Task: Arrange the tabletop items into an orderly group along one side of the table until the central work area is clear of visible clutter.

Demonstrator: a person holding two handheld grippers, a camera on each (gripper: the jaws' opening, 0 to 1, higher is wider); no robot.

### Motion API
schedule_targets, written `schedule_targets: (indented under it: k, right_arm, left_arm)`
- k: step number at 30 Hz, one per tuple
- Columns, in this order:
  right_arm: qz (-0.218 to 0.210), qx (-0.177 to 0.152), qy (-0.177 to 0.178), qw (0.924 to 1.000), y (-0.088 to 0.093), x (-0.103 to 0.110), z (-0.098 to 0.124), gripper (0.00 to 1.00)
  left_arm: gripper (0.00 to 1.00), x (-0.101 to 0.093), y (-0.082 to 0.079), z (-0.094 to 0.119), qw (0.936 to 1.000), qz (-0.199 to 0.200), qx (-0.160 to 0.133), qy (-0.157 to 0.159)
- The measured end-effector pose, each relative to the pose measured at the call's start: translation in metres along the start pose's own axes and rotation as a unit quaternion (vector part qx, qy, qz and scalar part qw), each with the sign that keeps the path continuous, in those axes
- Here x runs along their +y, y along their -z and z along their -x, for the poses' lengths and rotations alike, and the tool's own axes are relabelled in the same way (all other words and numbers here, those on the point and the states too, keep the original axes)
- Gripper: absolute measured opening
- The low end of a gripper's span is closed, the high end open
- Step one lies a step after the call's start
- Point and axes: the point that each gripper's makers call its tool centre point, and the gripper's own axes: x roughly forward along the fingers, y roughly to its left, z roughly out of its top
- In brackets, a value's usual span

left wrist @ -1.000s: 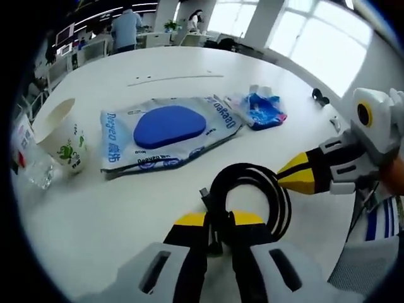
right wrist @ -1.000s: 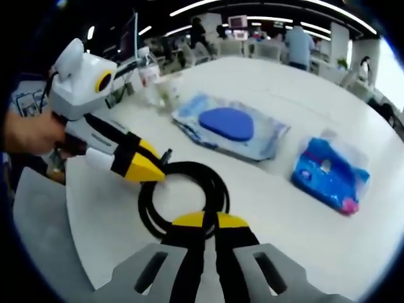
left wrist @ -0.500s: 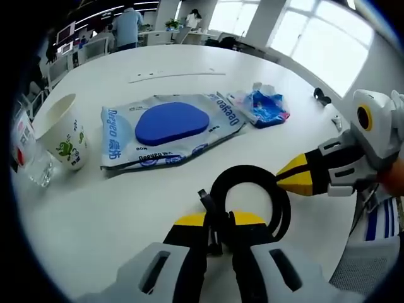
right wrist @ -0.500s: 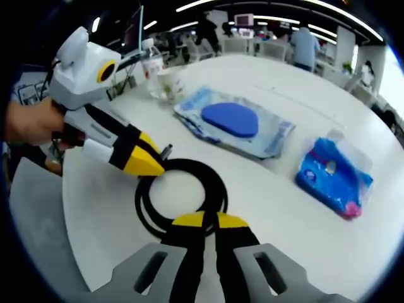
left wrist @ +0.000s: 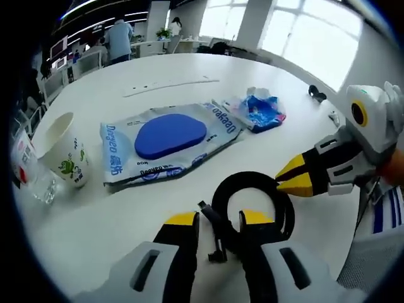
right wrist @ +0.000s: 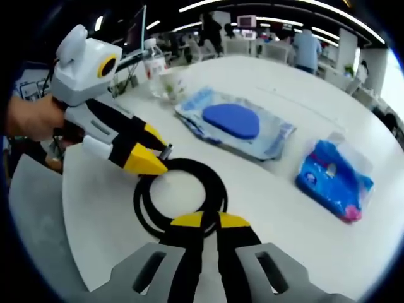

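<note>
The right gripper (right wrist: 203,221) jaws hide the cable (right wrist: 183,196) beneath.

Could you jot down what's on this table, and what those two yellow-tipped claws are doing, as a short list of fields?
surface: round white table
held item: coiled black cable, lying on the table near its edge
right gripper: shut on the coil
left gripper: jaws apart, straddling the cable's plug end
middle of table: flat pale wet-wipes pack with blue oval lid
beyond it: small crumpled blue packet
at the rim: white paper cup with green print, clear plastic bottle beside it
background: open office with people
</note>
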Motion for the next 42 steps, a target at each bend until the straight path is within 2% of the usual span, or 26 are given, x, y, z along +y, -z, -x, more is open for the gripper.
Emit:
schedule_targets:
  k: [7, 13, 18, 23, 27, 33, 42]
  right_arm:
    - [0.009, -0.019, 0.006, 0.9998, -0.008, -0.001, 0.005, 0.13]
    - [0.012, -0.044, 0.012, 0.9989, -0.016, 0.0, 0.009, 0.33]
    - [0.019, -0.047, 0.01, 0.9987, -0.018, 0.003, 0.012, 0.39]
    - [0.023, -0.055, 0.009, 0.9982, -0.022, 0.008, 0.015, 0.5]
    - [0.026, -0.064, 0.009, 0.9976, -0.025, 0.011, 0.018, 0.54]
    - [0.031, -0.071, 0.012, 0.9969, -0.029, 0.015, 0.023, 0.62]
    - [0.036, -0.076, 0.019, 0.9963, -0.032, 0.021, 0.027, 0.65]
  left_arm:
    - [0.4, 0.003, -0.002, 0.005, 0.9999, -0.008, -0.008, -0.011]
    - [0.48, 0.006, -0.008, 0.014, 0.9994, -0.017, -0.027, -0.015]
    - [0.53, 0.009, -0.01, 0.023, 0.9987, -0.024, -0.039, -0.024]
    - [0.57, 0.012, -0.012, 0.031, 0.9981, -0.027, -0.047, -0.031]
    - [0.57, 0.015, -0.015, 0.042, 0.9971, -0.033, -0.06, -0.034]
    - [0.65, 0.022, -0.017, 0.054, 0.9958, -0.038, -0.071, -0.043]
    - [0.68, 0.028, -0.015, 0.071, 0.9946, -0.047, -0.08, -0.046]
